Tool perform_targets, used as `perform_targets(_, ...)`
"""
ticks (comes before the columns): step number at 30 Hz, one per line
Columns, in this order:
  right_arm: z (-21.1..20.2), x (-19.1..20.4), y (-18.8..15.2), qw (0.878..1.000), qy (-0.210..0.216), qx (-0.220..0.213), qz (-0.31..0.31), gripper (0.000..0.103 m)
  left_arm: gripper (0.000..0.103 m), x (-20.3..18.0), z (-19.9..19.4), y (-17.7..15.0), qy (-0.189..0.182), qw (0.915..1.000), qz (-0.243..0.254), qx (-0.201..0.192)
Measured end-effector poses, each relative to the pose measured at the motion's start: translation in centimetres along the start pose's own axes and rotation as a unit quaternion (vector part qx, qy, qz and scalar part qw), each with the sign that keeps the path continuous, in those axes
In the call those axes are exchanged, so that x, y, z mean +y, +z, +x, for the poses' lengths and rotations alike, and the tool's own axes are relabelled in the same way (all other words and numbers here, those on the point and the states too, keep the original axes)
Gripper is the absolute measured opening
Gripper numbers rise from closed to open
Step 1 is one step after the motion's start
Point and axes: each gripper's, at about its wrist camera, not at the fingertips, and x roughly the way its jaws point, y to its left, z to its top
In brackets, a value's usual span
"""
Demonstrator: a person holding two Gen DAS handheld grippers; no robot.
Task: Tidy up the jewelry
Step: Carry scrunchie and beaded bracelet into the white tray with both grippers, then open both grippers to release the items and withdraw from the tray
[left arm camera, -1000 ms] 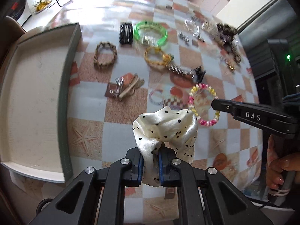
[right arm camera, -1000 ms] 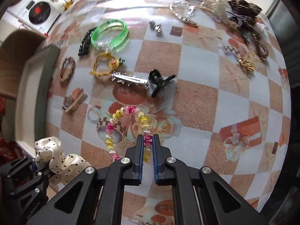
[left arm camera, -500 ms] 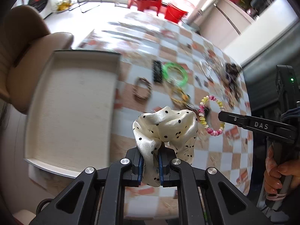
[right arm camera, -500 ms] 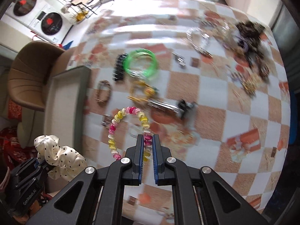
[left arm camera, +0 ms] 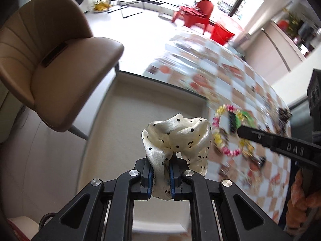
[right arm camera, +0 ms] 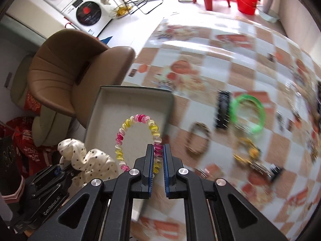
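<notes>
Clearly, the left tool (left arm camera: 161,177) pinched a soft, light scrunchie (left arm camera: 177,138) by one fold; the right tool (right arm camera: 158,169) clamped a springy coil tie (right arm camera: 136,138) over the tray (right arm camera: 100,116).

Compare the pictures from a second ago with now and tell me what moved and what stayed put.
Both grippers carried their loads off the checked table toward the tray: the left gripper now holds the polka-dot scrunchie over the tray, and the right gripper brings the pink-and-yellow coil bracelet over the tray's edge. Nothing was released; both grips are unchanged. The green bangle and the other jewelry remain on the table.
</notes>
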Motion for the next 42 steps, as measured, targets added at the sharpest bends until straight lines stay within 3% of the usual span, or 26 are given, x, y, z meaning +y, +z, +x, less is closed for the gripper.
perform_targets(13, 8.9, 1.7, 4.0, 0.999, -0.019, 0.030, 0.016, 0.009, 0.016, 3.3, 7.7, 3.5, 0.041, 0.9989, -0.006, 0.022)
perform_targets(25, 13.0, 0.8, 4.6, 0.997, -0.047, 0.052, 0.027, 0.009, 0.017, 3.0, 10.0, 3.2, 0.076, 0.9964, 0.019, 0.031)
perform_targets(26, 13.1, 0.7, 4.6, 0.997, -0.047, 0.054, 0.028, 0.010, 0.019, 2.9, 10.0, 3.1, 0.078, 0.9963, 0.020, 0.031)
perform_targets(27, 13.5, 0.8, 4.6, 0.997, -0.049, 0.056, 0.029, 0.010, 0.034, 2.9, 10.0, 3.1, 0.083, 0.9959, 0.022, 0.030)
perform_targets(28, 13.7, 0.8, 4.7, 0.997, -0.048, 0.055, 0.030, 0.010, 0.057, 2.8, 9.9, 3.1, 0.089, 0.9954, 0.023, 0.026)
perform_targets(29, 13.7, 0.9, 4.6, 0.997, -0.048, 0.054, 0.029, 0.010, 0.064, 2.7, 9.7, 3.0, 0.099, 0.9946, 0.025, 0.018)
perform_targets(31, 13.8, 1.0, 4.7, 0.997, -0.050, 0.057, 0.024, 0.010, 0.068, 2.6, 9.4, 2.9, 0.111, 0.9934, 0.028, 0.005)
perform_targets(34, 13.8, 1.0, 4.9, 0.997, -0.046, 0.060, 0.027, 0.014, 0.068, 2.7, 9.5, 3.1, 0.104, 0.9940, 0.028, 0.016)
perform_targets(37, 12.4, 1.0, 5.4, 0.998, -0.030, 0.043, 0.038, 0.031, 0.068, 2.7, 9.3, 3.1, 0.110, 0.9935, 0.025, 0.017)
perform_targets(39, 11.1, 1.3, 5.6, 0.999, -0.026, 0.027, 0.039, 0.052, 0.068, 2.7, 9.1, 3.1, 0.110, 0.9935, 0.023, 0.018)
perform_targets(41, 9.9, 1.6, 5.9, 0.999, -0.018, 0.013, 0.040, 0.057, 0.068, 2.5, 8.7, 3.0, 0.110, 0.9935, 0.024, 0.016)
perform_targets(42, 9.3, 1.6, 5.8, 0.999, -0.014, 0.009, 0.042, 0.058, 0.078, 2.4, 8.4, 3.0, 0.110, 0.9935, 0.026, 0.015)
